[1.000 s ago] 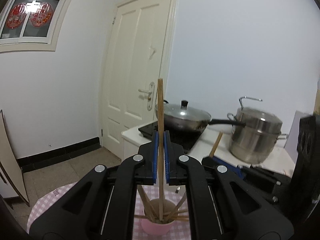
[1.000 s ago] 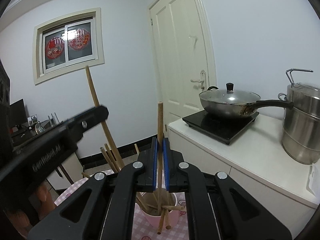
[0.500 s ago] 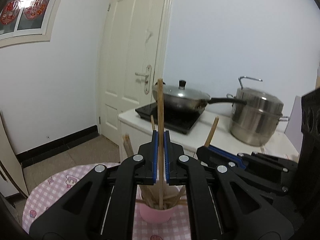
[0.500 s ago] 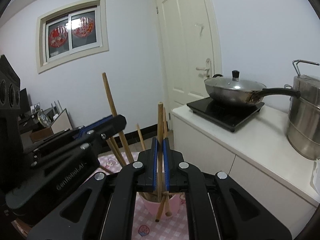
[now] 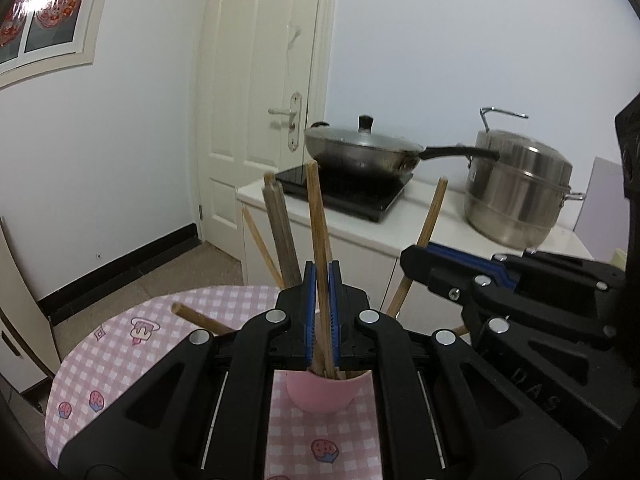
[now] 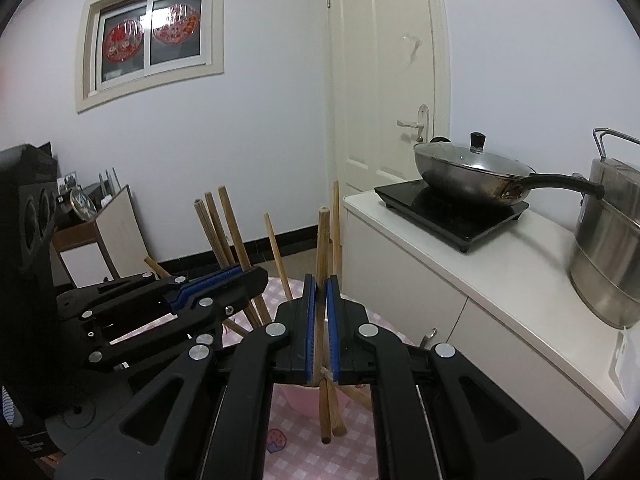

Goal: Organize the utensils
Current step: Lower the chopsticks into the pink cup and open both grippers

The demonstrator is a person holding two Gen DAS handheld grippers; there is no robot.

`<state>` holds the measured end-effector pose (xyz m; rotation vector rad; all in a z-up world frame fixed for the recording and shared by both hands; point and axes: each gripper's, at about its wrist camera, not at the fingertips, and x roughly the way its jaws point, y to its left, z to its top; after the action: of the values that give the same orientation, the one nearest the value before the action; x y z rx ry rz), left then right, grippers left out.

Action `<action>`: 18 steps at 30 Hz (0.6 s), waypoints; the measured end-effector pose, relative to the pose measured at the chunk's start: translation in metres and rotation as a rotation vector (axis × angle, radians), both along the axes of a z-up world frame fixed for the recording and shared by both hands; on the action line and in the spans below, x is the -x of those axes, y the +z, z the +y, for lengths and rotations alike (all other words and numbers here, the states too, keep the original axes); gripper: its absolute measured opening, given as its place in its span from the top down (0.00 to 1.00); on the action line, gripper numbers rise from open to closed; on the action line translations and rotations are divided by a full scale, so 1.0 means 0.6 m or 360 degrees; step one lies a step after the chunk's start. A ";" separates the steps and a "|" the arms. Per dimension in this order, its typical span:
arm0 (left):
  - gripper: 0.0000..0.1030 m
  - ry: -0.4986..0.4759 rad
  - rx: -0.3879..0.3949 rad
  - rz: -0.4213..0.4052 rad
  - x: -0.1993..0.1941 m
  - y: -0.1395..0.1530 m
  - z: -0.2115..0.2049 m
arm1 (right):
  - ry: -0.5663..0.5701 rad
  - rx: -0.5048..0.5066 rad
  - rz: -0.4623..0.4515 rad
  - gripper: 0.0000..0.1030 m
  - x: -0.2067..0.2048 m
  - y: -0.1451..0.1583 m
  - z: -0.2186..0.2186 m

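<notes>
Pink-checked table (image 5: 120,344) below, pink cup (image 5: 324,394) standing on it, crowded with wooden sticks. Left gripper (image 5: 322,312) pinches one chopstick (image 5: 316,220) upright, its lower end down in the cup. Right gripper (image 6: 320,320) clamps another chopstick (image 6: 322,240), tip hanging just outside the cup's rim.

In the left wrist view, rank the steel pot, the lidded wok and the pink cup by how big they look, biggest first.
1. lidded wok, widest, counting its long handle.
2. steel pot, close behind; without the handle the two look alike.
3. pink cup, smallest, though partly hidden behind the left tongs and nearer the camera.
</notes>
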<state>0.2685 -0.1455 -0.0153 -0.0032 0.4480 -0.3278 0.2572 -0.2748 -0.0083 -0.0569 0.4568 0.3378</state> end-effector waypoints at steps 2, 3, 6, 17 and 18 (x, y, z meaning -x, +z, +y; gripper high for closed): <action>0.92 0.0013 -0.0015 0.0004 0.000 -0.005 0.001 | 0.0000 0.0007 0.0010 0.96 0.000 0.000 0.001; 0.92 0.0015 -0.0017 0.0005 0.000 -0.005 0.002 | 0.0002 0.0016 0.0020 0.96 -0.001 0.001 0.003; 0.92 0.0013 0.0008 0.0037 -0.002 -0.003 0.008 | 0.0001 0.0058 0.0027 0.95 -0.002 0.002 0.008; 0.92 -0.0016 0.0032 0.0049 0.011 0.011 0.025 | -0.0009 0.0044 0.0081 0.95 0.003 0.000 0.003; 0.92 -0.0017 0.0034 0.0048 0.013 0.013 0.026 | -0.0006 0.0052 0.0082 0.95 0.005 -0.001 0.004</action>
<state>0.2605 -0.1297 -0.0076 -0.0265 0.4743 -0.3434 0.2541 -0.2723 -0.0087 -0.0791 0.5136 0.3284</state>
